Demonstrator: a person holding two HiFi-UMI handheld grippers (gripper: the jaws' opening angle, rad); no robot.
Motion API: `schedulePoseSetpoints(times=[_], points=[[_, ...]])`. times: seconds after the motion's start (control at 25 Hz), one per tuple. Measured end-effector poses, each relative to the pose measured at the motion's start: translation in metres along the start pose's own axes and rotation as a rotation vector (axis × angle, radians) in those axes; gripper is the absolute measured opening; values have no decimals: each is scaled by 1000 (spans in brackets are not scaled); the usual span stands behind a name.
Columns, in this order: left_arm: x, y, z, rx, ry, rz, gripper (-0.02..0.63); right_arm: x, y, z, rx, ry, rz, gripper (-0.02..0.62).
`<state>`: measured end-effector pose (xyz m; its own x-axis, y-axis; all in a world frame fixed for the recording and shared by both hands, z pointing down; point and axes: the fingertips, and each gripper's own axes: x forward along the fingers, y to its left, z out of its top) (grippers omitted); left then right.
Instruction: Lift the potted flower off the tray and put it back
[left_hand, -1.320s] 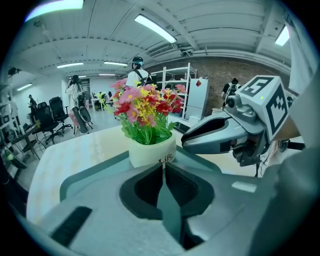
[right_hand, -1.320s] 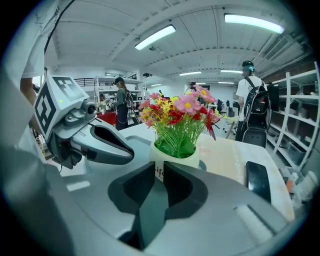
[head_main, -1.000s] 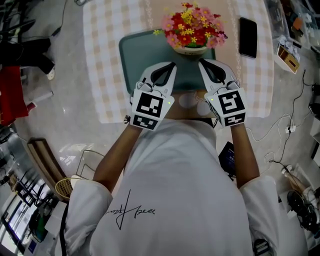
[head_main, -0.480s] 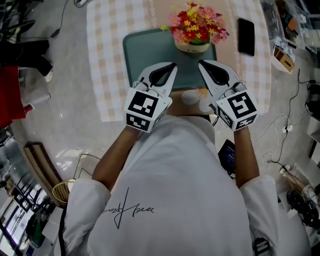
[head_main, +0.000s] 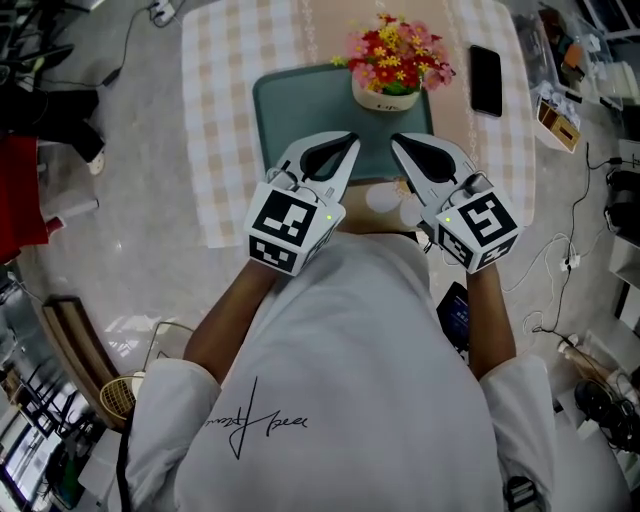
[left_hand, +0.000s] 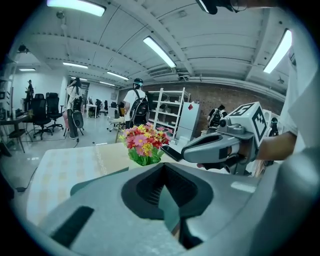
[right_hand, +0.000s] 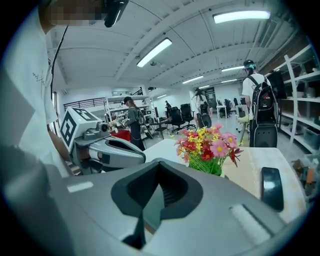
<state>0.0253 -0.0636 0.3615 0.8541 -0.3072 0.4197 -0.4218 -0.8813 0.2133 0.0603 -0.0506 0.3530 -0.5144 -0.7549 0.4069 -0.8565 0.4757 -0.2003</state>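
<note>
- Teal plastic makes up the tray (head_main: 290, 110), which lies on a checked tablecloth (head_main: 220, 120) just ahead of and below both gripper tips.
- We see the potted flower (head_main: 392, 62) standing upright in its white pot at the tray's far edge. It is ahead of the grippers and well apart from them, a little nearer the right one's line.
- Our left gripper (head_main: 348, 140) has its jaws pressed together with nothing between them; its own view shows only the seam where they meet.
- Our right gripper (head_main: 396, 140) is the same, closed and empty. The two point inward toward each other over the tray's near edge.
- A black phone (head_main: 485, 80) lies beyond and outside the right gripper, off the tray.
- We judge no lift is in hand: the pot rests on the tray and neither gripper touches it. Whether this is before the lift or after the put-back, we cannot tell.
- If the lift is to come, we would need to open the jaws first and reach forward. The grip belongs on the pot below the blossoms, with the pot kept upright as it rises.
</note>
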Motion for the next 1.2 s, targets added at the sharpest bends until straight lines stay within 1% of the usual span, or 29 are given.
schedulePoseSetpoints(times=[0.16,0.32,0.44,0.6,0.84,0.96,1.08,1.2], points=[[-10,-4,6,-2,-16,-14,-2,-3,9,6,7,-5,1,5],[-23,-8,17,6,-39,-21,0,-10,21,21,0,-50,0,5],[-31,-9,21,11,-52,-22,0,-11,30,28,-12,-58,10,5],[-39,-12,21,13,-59,-25,0,-11,43,30,-14,-64,18,5],[-58,-18,23,3,-82,-39,0,-14,69,33,-33,-62,58,3],[-63,-21,21,16,-88,-43,-1,-16,76,31,-44,-60,64,3],[-67,-21,18,0,-107,-54,0,-17,83,27,-47,-57,72,3],[-71,-20,13,-3,-103,-51,0,-17,88,24,-48,-54,75,3]])
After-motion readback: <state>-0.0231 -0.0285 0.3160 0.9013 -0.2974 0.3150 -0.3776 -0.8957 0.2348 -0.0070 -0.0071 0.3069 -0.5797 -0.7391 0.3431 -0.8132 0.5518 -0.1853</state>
